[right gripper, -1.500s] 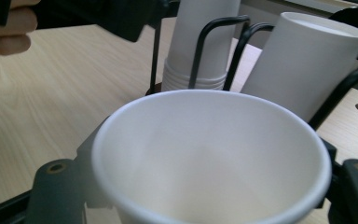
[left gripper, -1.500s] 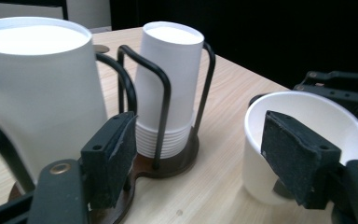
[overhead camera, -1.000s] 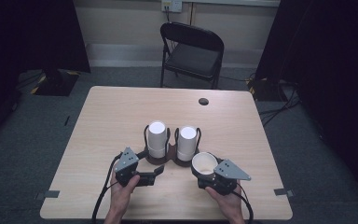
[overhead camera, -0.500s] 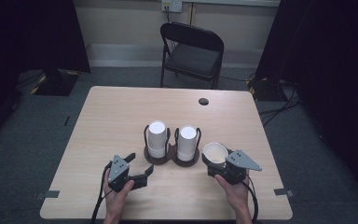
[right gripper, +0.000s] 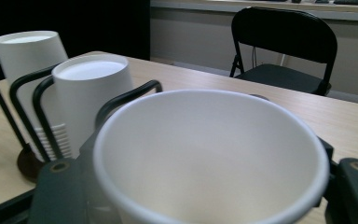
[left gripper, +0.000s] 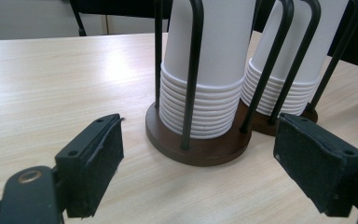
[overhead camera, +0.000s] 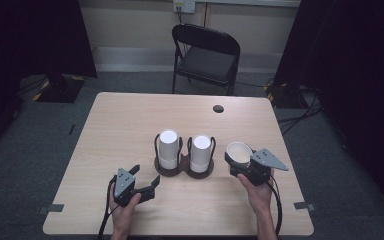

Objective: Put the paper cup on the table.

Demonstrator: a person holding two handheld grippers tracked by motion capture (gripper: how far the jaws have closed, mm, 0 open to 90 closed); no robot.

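Two stacks of upturned white paper cups, the left stack (overhead camera: 168,149) (left gripper: 209,70) (right gripper: 25,56) and the right stack (overhead camera: 200,152) (left gripper: 291,70) (right gripper: 91,93), stand in a black wire holder with round brown bases (overhead camera: 182,170) (left gripper: 200,149) at the table's middle. My right gripper (overhead camera: 237,162) (right gripper: 205,186) is shut on a single white cup (overhead camera: 239,151) (right gripper: 209,154), mouth up, to the right of the stacks and apart from them. My left gripper (overhead camera: 145,175) (left gripper: 198,156) is open and holds nothing, low over the table, in front of the holder's left base and short of touching it.
The light wooden table (overhead camera: 120,120) has a small dark round spot (overhead camera: 218,108) near its far right. A black folding chair (overhead camera: 207,55) stands behind the far edge. Cables (overhead camera: 300,115) lie on the floor at the right.
My right gripper has carried the cup to the right and farther up the table, away from the stacks. My left gripper has drawn back a little from the holder's base.
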